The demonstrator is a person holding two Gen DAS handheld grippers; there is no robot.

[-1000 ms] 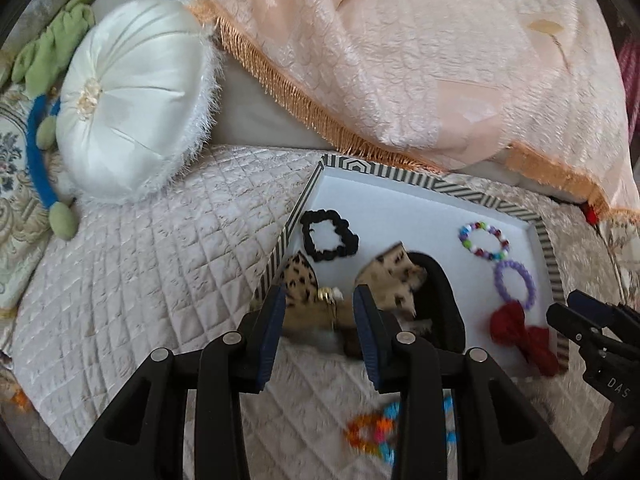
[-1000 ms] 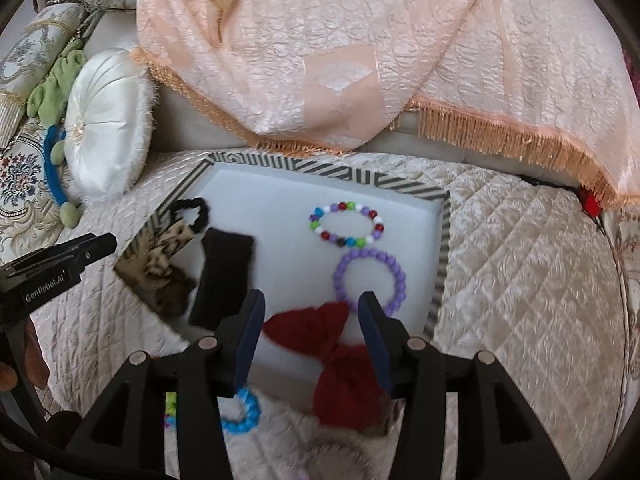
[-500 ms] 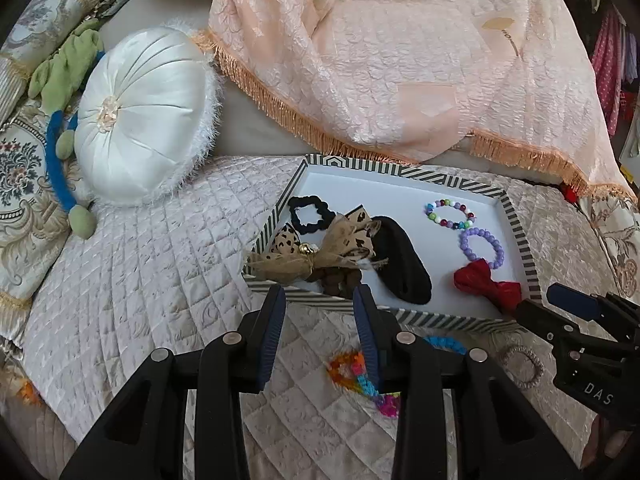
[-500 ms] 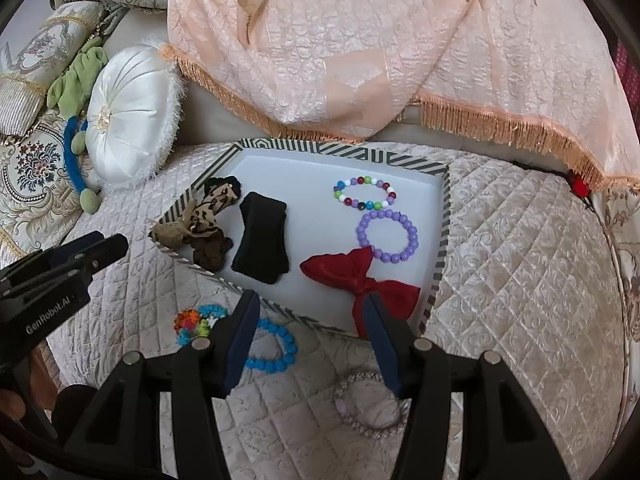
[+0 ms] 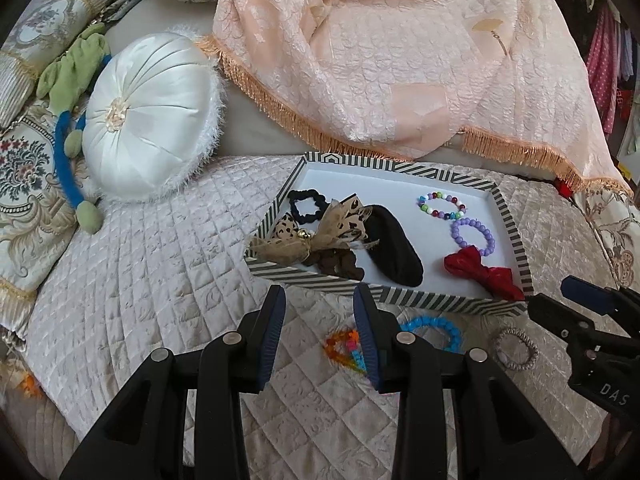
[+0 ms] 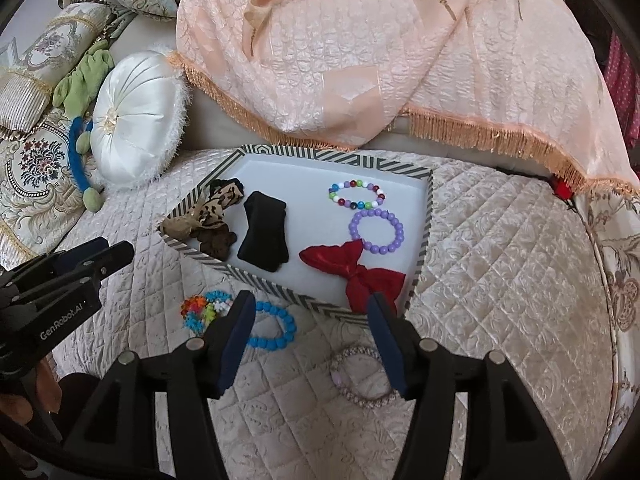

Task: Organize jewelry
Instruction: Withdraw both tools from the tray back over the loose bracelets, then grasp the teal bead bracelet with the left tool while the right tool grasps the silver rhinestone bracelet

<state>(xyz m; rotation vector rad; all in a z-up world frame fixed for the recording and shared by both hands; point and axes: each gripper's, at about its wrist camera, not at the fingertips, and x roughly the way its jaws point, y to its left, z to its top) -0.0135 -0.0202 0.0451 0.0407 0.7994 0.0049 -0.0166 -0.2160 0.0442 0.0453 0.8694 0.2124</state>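
A striped-rim white tray (image 5: 384, 294) (image 6: 425, 224) holds a leopard bow (image 5: 320, 232) (image 6: 212, 206), black scrunchie (image 5: 306, 204), black bow (image 5: 394, 246) (image 6: 264, 236), multicolour bead bracelet (image 5: 440, 203) (image 6: 357, 194), purple bracelet (image 5: 474, 236) (image 6: 376, 231) and red bow (image 5: 482, 272) (image 6: 352, 270). In front of the tray lie a multicolour bracelet (image 5: 344, 344) (image 6: 200, 310), a blue bracelet (image 5: 436, 330) (image 6: 276, 330) and a pale beaded bracelet (image 5: 514, 348) (image 6: 360, 374). My left gripper (image 5: 320, 308) and right gripper (image 6: 310, 312) are open and empty, just short of the tray's near rim.
A round white cushion (image 5: 148, 116) (image 6: 136, 120) lies left of the tray. A peach fringed cloth (image 5: 400, 60) (image 6: 380, 52) hangs behind the tray. Patterned pillows (image 5: 28, 160) and a green and blue soft toy (image 5: 72, 80) lie at the far left. Everything rests on a quilted cover (image 5: 160, 260).
Both grippers have drawn back from the tray. The leopard bow, which was between the left fingers, and the red bow, which was between the right fingers, now lie in the tray.
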